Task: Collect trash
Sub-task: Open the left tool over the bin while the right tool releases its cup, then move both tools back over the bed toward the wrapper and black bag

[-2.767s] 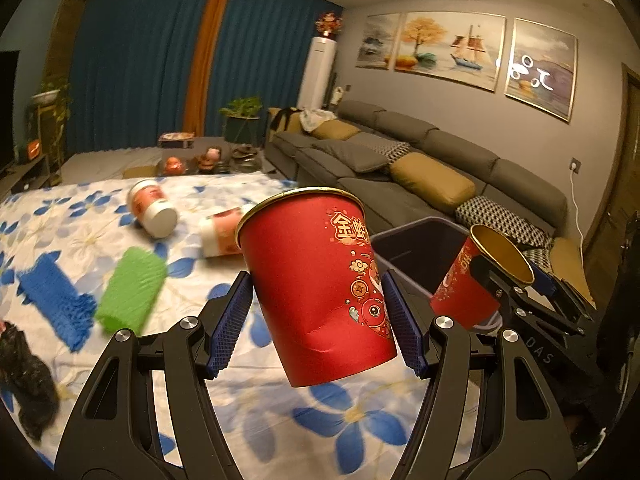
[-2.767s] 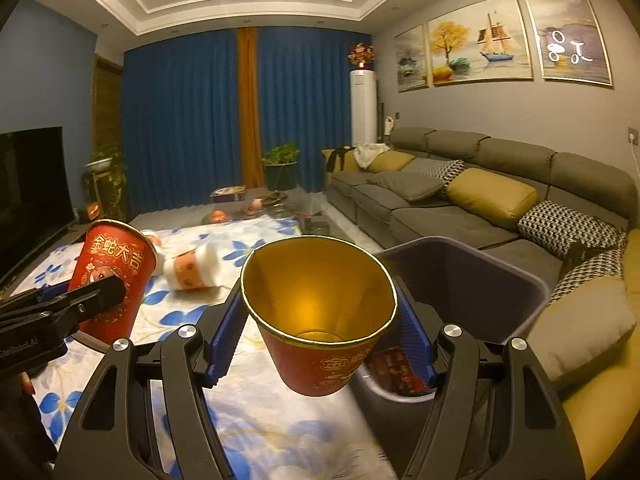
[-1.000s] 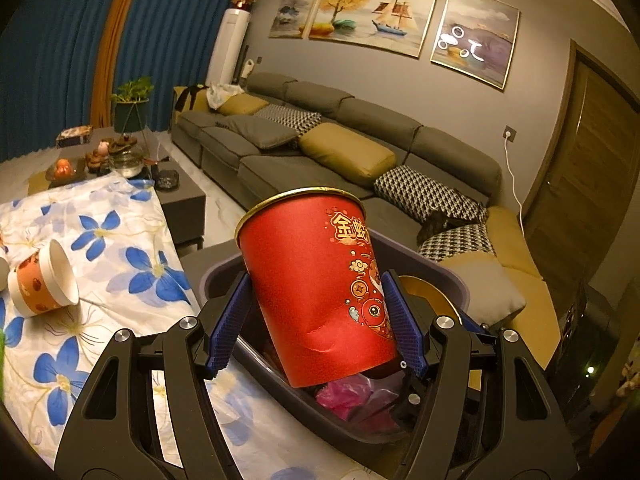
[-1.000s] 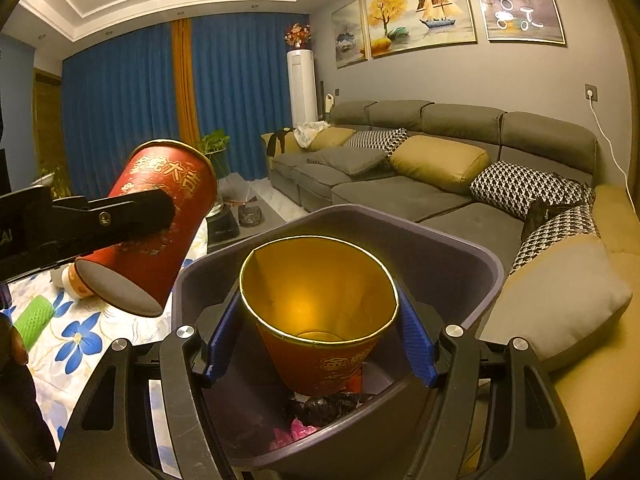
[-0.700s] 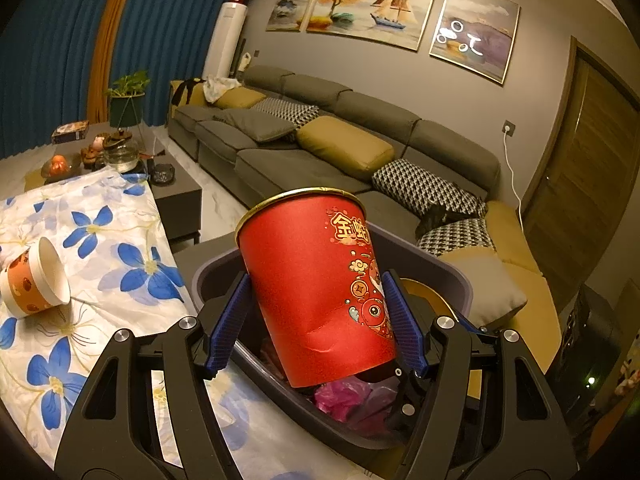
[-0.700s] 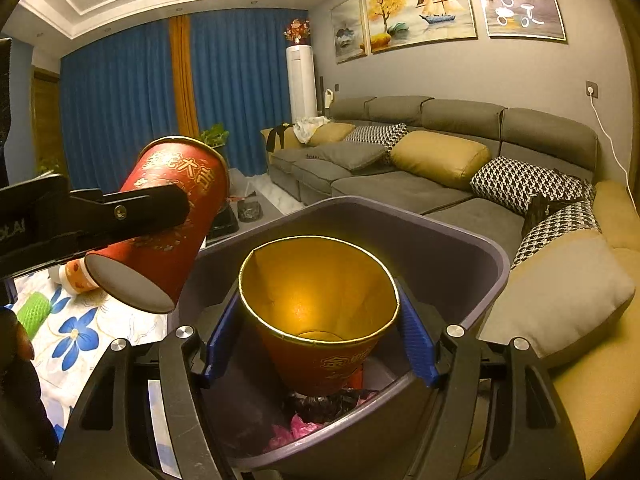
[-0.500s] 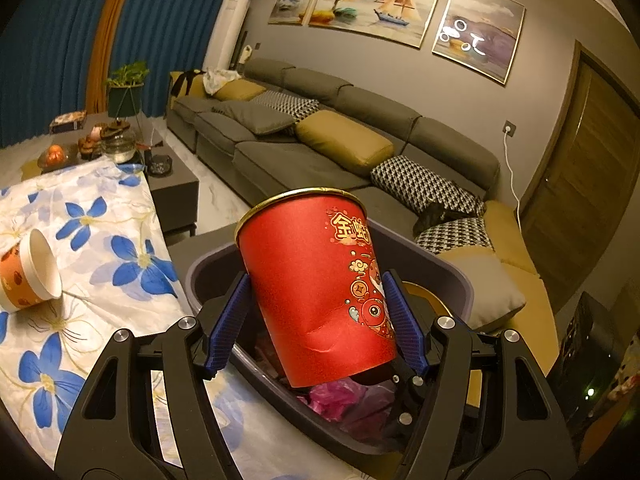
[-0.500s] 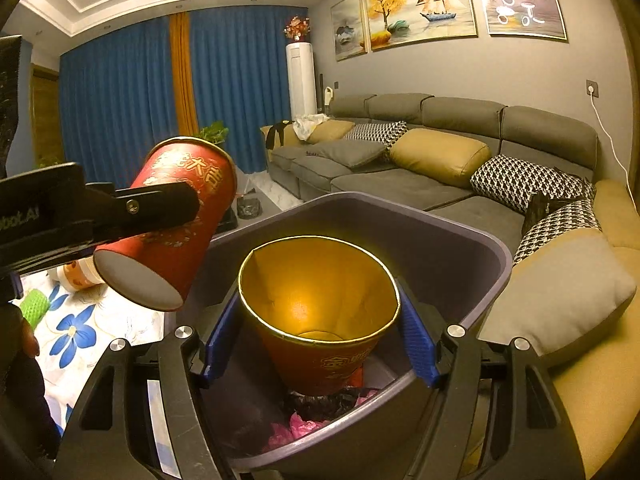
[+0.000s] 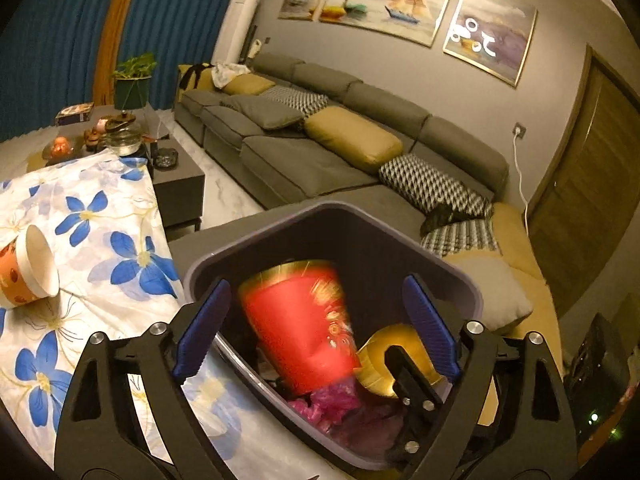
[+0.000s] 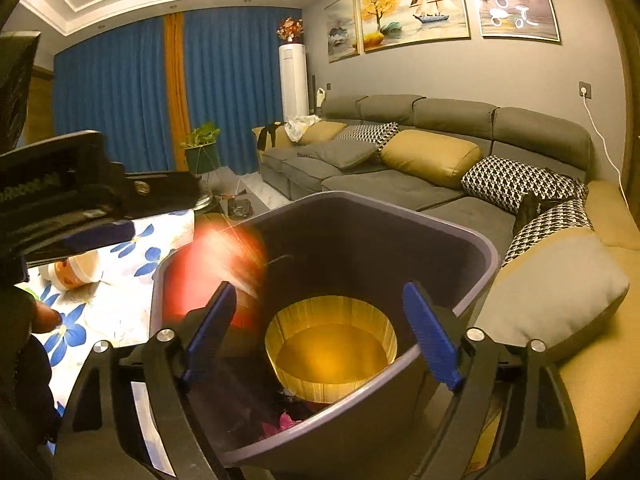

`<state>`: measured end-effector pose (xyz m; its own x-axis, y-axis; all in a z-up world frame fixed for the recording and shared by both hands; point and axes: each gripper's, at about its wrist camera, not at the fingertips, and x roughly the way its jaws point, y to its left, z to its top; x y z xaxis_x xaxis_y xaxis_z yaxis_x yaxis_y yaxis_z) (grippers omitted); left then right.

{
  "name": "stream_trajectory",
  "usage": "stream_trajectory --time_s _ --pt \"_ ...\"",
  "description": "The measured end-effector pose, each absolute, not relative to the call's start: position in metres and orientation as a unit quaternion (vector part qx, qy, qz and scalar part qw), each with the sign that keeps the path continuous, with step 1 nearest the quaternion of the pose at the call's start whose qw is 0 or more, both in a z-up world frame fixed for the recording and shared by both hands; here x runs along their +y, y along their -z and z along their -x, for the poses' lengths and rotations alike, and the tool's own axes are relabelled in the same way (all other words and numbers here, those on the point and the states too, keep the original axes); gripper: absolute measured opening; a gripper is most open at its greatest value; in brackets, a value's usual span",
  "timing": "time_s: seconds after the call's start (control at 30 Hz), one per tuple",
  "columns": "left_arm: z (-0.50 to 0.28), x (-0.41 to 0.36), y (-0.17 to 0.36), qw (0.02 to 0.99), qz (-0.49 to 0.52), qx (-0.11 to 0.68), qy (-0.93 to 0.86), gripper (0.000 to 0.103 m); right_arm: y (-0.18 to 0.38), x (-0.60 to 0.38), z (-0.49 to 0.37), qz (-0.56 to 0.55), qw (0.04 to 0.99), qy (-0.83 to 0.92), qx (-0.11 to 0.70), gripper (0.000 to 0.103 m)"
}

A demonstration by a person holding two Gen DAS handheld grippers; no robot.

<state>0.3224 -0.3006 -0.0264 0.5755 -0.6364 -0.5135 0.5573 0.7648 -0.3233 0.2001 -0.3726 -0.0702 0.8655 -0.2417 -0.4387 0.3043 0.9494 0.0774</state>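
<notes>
A dark grey trash bin [image 9: 340, 212] stands beside the table, with pink and dark rubbish at its bottom. My left gripper [image 9: 316, 300] hovers over it with its jaws opening. Free of the blue pads, a red paper cup [image 9: 300, 328] drops, blurred, into the bin. My right gripper [image 10: 320, 292] also hangs over the bin [image 10: 400, 216], jaws opening. Its gold-lined cup [image 10: 332, 352] falls below the pads, touching neither. The red cup [image 10: 216, 272] shows as a blur at the bin's left wall, under the left gripper's fingers [image 10: 160, 186].
A table with a blue-flowered cloth [image 9: 100, 240] lies left of the bin, with an orange and white paper cup [image 9: 28, 272] on its side. A grey sofa [image 9: 320, 152] and a grey cushion [image 9: 496, 288] crowd the bin's far and right sides. A hand [image 10: 44, 316] shows at left.
Both grippers have opened wide and let go of their cups. The red cup and the gold-lined cup have dropped from between the pads into the bin.
</notes>
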Motion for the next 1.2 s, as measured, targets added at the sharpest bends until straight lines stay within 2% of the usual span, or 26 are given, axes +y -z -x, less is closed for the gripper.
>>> stream_trajectory --time_s 0.2,0.63,0.9,1.2 --pt "-0.311 -0.266 0.023 0.901 0.081 0.305 0.298 0.092 0.058 -0.373 -0.183 -0.074 0.966 0.147 0.199 0.086" --pt "-0.229 -0.127 0.013 0.959 0.058 0.241 0.134 0.095 0.036 -0.325 -0.135 -0.080 0.974 0.107 0.182 0.089" --pt "-0.182 -0.034 0.017 0.974 0.040 0.223 0.025 0.095 0.029 -0.266 -0.125 -0.067 0.978 0.046 0.192 0.089" --pt "-0.127 0.066 0.018 0.972 0.064 0.214 -0.070 0.095 0.027 -0.170 -0.124 -0.053 0.976 -0.048 0.205 0.089"
